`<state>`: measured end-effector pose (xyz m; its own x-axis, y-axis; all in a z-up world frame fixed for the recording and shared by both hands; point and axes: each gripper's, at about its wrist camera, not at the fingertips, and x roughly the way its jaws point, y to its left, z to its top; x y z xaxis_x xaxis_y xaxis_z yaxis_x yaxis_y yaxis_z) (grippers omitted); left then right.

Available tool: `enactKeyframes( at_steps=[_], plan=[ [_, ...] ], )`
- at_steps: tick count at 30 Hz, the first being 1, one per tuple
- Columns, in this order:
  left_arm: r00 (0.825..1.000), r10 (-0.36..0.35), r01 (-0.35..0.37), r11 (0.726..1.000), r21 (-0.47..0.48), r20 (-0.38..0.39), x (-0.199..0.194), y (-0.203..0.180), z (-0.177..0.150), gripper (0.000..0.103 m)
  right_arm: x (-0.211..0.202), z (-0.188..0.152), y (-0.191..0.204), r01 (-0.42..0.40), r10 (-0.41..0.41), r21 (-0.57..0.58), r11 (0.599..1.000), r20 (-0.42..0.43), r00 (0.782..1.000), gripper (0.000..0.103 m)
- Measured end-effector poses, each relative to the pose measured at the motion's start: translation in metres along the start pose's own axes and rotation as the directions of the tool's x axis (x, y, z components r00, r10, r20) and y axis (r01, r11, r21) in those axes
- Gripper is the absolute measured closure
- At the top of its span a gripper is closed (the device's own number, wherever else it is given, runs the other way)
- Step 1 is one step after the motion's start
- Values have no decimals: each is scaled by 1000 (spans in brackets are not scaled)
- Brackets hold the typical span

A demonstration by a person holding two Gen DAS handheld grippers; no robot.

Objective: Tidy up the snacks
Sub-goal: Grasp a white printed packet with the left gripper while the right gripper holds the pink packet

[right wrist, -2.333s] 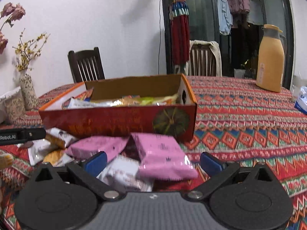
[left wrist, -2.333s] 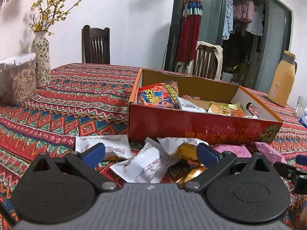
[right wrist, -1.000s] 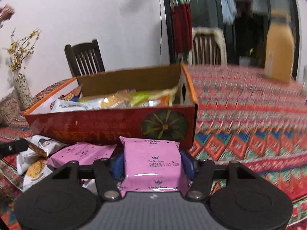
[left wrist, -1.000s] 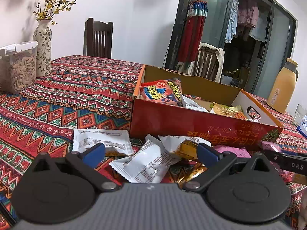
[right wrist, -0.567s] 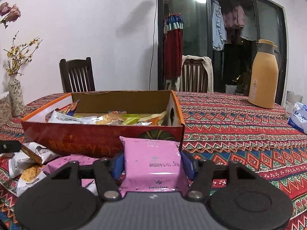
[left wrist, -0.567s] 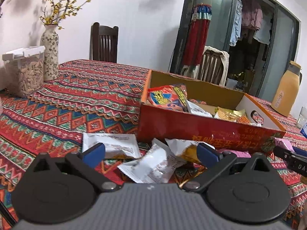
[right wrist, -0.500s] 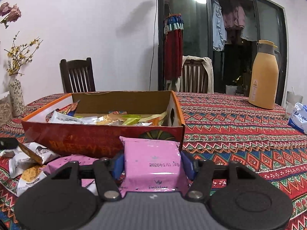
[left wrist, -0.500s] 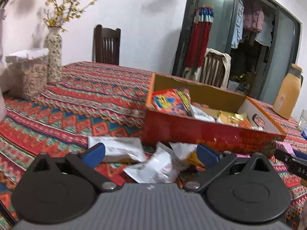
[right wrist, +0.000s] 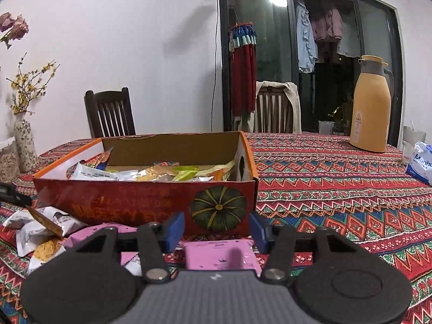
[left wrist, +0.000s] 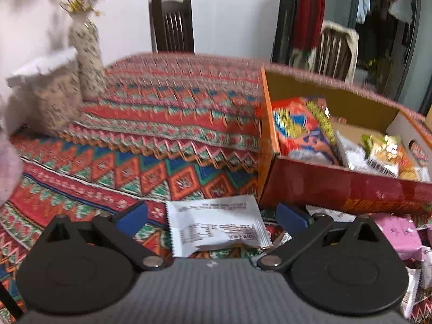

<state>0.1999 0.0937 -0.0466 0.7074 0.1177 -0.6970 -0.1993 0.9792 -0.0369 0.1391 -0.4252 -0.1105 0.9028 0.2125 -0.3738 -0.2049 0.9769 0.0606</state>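
Across the tabletop (right wrist: 337, 178) runs a red zigzag cloth, and on it stands a red box (right wrist: 129, 202) with a pumpkin print, open-topped and part filled with snack packets. At the far right stands an orange jug (right wrist: 371, 108); at the far left a vase (left wrist: 87, 59) with yellow sprigs beside a clear tub (left wrist: 51, 94). Two dark chairs stand past the far edge. Loose packets lie on the cloth just near of the box: a white packet (left wrist: 216, 224) lies flat between the wide-open fingers of the left hand-held gripper (left wrist: 213, 216), untouched. A pink packet (right wrist: 221, 253) lies below the right hand-held gripper (right wrist: 217, 228), whose blue pads stand partly open, clear of it. More white wrappers (right wrist: 37, 232) sit to the left.
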Motion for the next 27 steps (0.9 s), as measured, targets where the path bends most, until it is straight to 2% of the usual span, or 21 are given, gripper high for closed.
enactKeyframes(
  at_steps=[2,5,6,8,11,14,17,19,20,21,27],
  plan=[
    [1000,-2,3,1000,8,-25,8,-4,0,0,2,0,0,-2,2,5,1000,-12,1000,54],
    [999,5,-4,1000,8,-50,17,-8,-1,0,7,2,-3,0,1,21,1000,-37,999,42],
    [998,5,-5,1000,0,-61,19,-7,-1,4,9,2,-4,3,-2,26,1000,-43,999,38],
    [999,15,-15,1000,8,-50,19,-7,-5,22,10,2,-5,5,-3,30,1000,-51,999,35],
    [999,-23,22,1000,-17,-34,11,0,-6,36,13,1,-6,5,-2,32,999,-69,998,28],
    [999,-26,26,999,-22,-19,4,5,-10,40,20,0,-7,9,-5,34,999,-124,992,23],
    [1000,-17,17,1000,-24,-2,0,10,-14,40,26,-2,-5,-5,7,10,1000,-187,982,23],
    [1000,-13,13,1000,-28,11,-4,14,-15,40,31,-3,-3,-8,7,-2,1000,-220,975,27],
    [1000,-11,11,999,-30,18,-6,15,-15,40,33,-4,-2,-2,1,-6,1000,-232,973,42],
    [1000,-11,11,999,-32,26,-8,17,-15,40,34,-5,-2,-7,7,-2,1000,-236,972,42],
    [996,-17,19,1000,-21,90,-28,18,-18,40,23,-5,-4,-15,16,6,1000,-174,985,43]
  ],
)
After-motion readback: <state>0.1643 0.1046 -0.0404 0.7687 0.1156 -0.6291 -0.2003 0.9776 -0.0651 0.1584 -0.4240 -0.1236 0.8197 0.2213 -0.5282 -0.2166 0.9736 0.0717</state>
